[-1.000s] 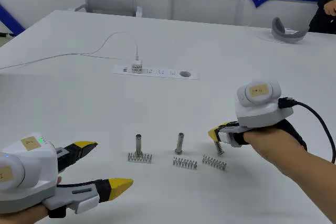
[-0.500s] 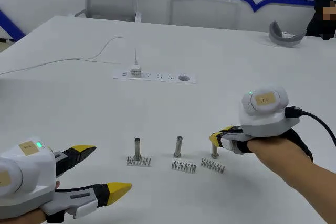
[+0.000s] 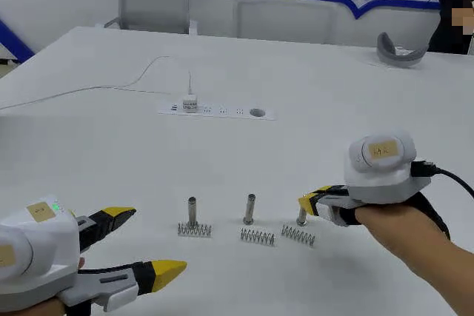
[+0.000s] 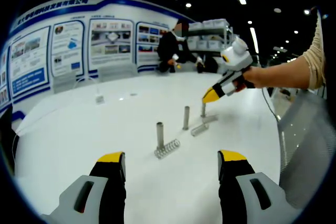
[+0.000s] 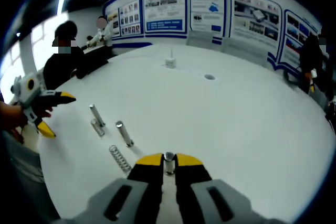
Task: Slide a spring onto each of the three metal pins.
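The right gripper (image 5: 169, 162) has its yellow-tipped jaws clenched on the head of the right pin (image 5: 169, 160), with the pin head between the two tips. In the head view this right gripper (image 3: 305, 203) comes in from the right and its tips meet the top of the upright right pin (image 3: 301, 217).

The left gripper (image 4: 171, 158) is released, with its jaws spread wide and nothing between them. It hovers at the near left of the white table (image 3: 111, 146), well apart from the pins, and in the head view its two tips (image 3: 146, 240) point right toward the row.

The three pins stand upright in a row across the table. The middle pin (image 3: 250, 209) is left of the gripped one and the left pin (image 3: 192, 211) is further left. None of them carries a spring. Three springs lie flat on the table, one just on the near side of each pin: the right spring (image 3: 298, 235), the middle spring (image 3: 257, 237) and the left spring (image 3: 194, 230), which touches the base of its pin.

Farther back, a white power strip (image 3: 215, 110) lies on the table. A plug stands in it and a thin cable (image 3: 96, 88) trails off to the left.
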A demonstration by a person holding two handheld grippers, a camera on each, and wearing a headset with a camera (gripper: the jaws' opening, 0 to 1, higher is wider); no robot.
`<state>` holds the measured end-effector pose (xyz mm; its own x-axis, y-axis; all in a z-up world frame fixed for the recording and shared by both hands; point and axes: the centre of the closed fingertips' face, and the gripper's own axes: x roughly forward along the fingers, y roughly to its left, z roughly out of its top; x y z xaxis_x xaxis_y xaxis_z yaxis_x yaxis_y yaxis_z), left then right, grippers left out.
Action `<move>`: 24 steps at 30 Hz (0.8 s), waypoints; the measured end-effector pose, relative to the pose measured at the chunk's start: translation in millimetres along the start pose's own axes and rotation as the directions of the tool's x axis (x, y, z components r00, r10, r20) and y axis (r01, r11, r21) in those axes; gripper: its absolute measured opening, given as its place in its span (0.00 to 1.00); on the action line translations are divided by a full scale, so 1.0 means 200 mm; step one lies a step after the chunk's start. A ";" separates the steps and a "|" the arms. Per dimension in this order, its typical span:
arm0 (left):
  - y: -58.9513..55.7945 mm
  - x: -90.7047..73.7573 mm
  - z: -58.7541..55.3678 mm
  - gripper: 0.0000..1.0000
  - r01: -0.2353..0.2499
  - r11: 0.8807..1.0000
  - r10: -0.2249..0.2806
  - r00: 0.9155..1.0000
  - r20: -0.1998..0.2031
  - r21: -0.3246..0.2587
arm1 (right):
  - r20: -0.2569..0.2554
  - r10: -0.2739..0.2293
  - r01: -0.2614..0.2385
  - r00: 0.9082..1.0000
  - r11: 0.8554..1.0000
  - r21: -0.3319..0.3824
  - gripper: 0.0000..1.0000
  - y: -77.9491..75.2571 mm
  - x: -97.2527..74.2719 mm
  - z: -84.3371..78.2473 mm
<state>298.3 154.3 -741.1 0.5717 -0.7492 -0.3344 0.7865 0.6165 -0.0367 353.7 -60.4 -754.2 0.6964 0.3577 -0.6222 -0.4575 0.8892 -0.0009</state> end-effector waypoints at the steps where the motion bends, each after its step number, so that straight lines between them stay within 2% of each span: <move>1: 0.00 0.00 0.00 0.73 0.000 1.000 0.000 1.000 0.000 0.000 | 0.000 0.000 0.000 1.000 1.000 0.001 0.09 0.00 0.00 0.00; 16: 0.00 0.00 0.01 0.73 0.001 1.000 -0.001 1.000 0.008 0.002 | 0.019 0.004 -0.004 1.000 1.000 -0.007 0.12 0.00 -0.01 0.03; 24: 0.01 0.00 0.01 0.73 0.002 1.000 -0.002 1.000 0.010 0.003 | 0.033 0.009 -0.009 0.999 1.000 -0.023 0.14 0.02 -0.06 0.03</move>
<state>300.3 153.8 -739.3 0.5722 -0.7530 -0.3250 0.7885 0.6141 -0.0343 346.7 -59.8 -742.1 0.7098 0.3751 -0.5962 -0.4761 0.8793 -0.0136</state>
